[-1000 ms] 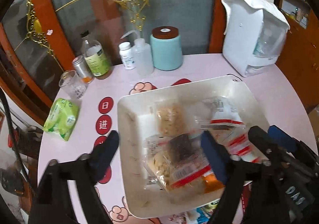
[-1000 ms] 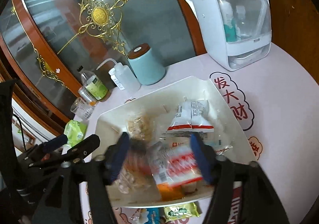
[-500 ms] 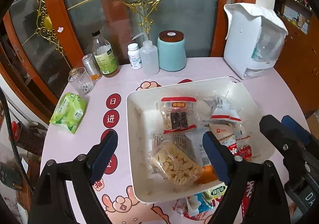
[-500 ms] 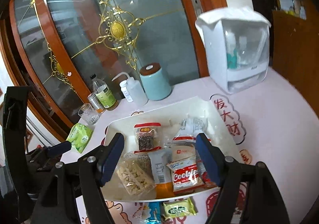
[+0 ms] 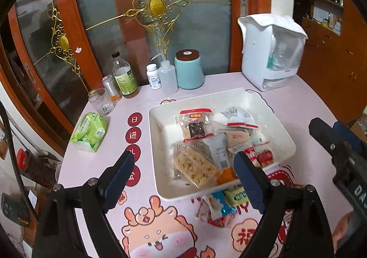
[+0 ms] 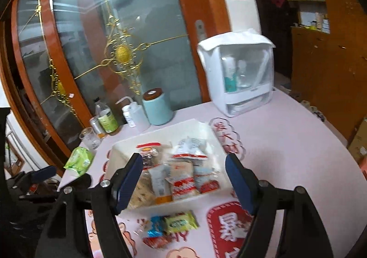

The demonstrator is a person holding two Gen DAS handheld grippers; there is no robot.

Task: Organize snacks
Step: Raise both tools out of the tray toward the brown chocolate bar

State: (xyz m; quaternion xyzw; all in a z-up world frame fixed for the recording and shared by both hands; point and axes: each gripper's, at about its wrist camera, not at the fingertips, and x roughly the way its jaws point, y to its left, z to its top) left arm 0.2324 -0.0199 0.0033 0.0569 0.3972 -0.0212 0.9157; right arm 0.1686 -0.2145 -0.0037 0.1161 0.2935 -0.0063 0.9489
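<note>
Both pulled further back than before: left gripper (image 5: pixel 182 181) and right gripper (image 6: pixel 183 183) spread wide, holding nothing. Ahead between fingers, white square plastic tray (image 5: pixel 270 111) of wrapped snack packets (image 5: pixel 195 166); loose packets (image 6: pixel 170 227) just below.

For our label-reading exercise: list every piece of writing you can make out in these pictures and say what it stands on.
"日" on a red circle printed on the tablecloth.
"进" on the red circle below it.
"DA", cut off by the frame edge, on the right claw's body.
The snack packets in the white tray, the green-labelled bottle, the white pill bottle and the cloud-shaped red prints: too small or blurred to read.
</note>
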